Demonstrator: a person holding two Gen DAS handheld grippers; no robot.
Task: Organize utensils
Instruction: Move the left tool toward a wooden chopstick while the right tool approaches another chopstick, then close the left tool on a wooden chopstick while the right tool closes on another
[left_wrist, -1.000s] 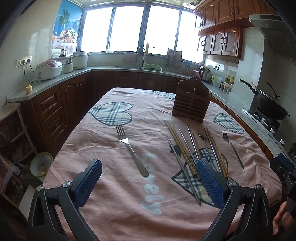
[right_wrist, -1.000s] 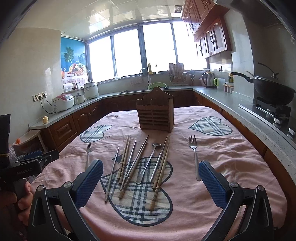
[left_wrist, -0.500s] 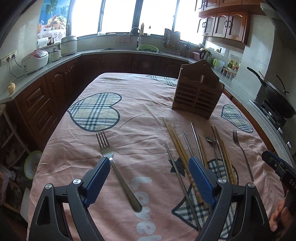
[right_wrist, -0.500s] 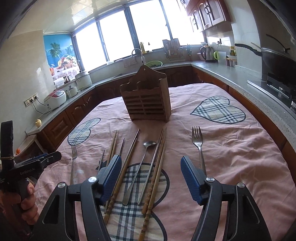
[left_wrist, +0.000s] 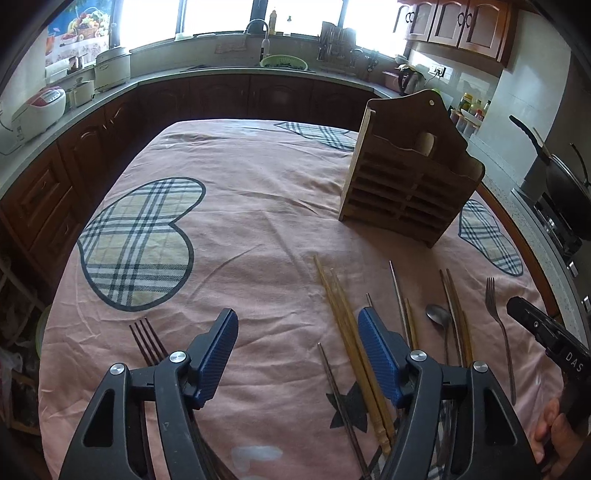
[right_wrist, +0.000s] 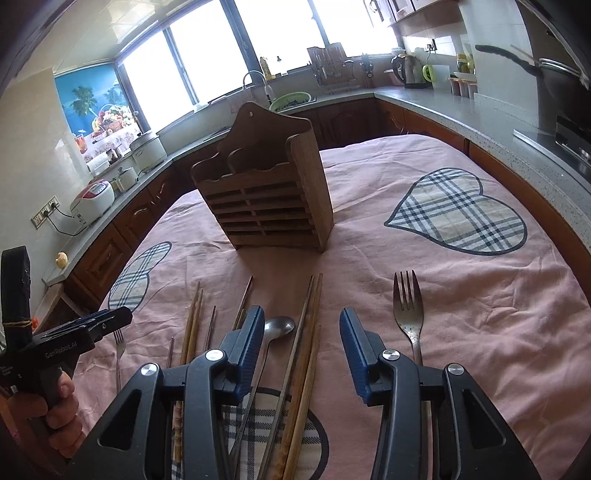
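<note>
A wooden utensil holder (left_wrist: 410, 184) (right_wrist: 266, 195) stands upright on the pink tablecloth. In front of it lie wooden chopsticks (left_wrist: 351, 332) (right_wrist: 306, 354), metal chopsticks (left_wrist: 397, 291), a spoon (left_wrist: 437, 317) (right_wrist: 277, 328) and two forks. My left gripper (left_wrist: 297, 339) is open and empty, low over the cloth, with one fork (left_wrist: 147, 339) just left of its left finger. My right gripper (right_wrist: 301, 336) is open and empty, straddling the wooden chopsticks; the other fork (right_wrist: 408, 306) lies just to its right.
The table (left_wrist: 258, 221) is ringed by dark kitchen counters (right_wrist: 461, 107). A wok on a stove (left_wrist: 565, 199) sits at the right. Rice cookers (left_wrist: 37, 107) stand on the left counter. The other hand-held gripper shows at each view's edge (left_wrist: 546, 332) (right_wrist: 74, 332).
Both grippers have moved forward and down toward the utensils, and their jaws have narrowed but stay open. Nothing has been picked up.
</note>
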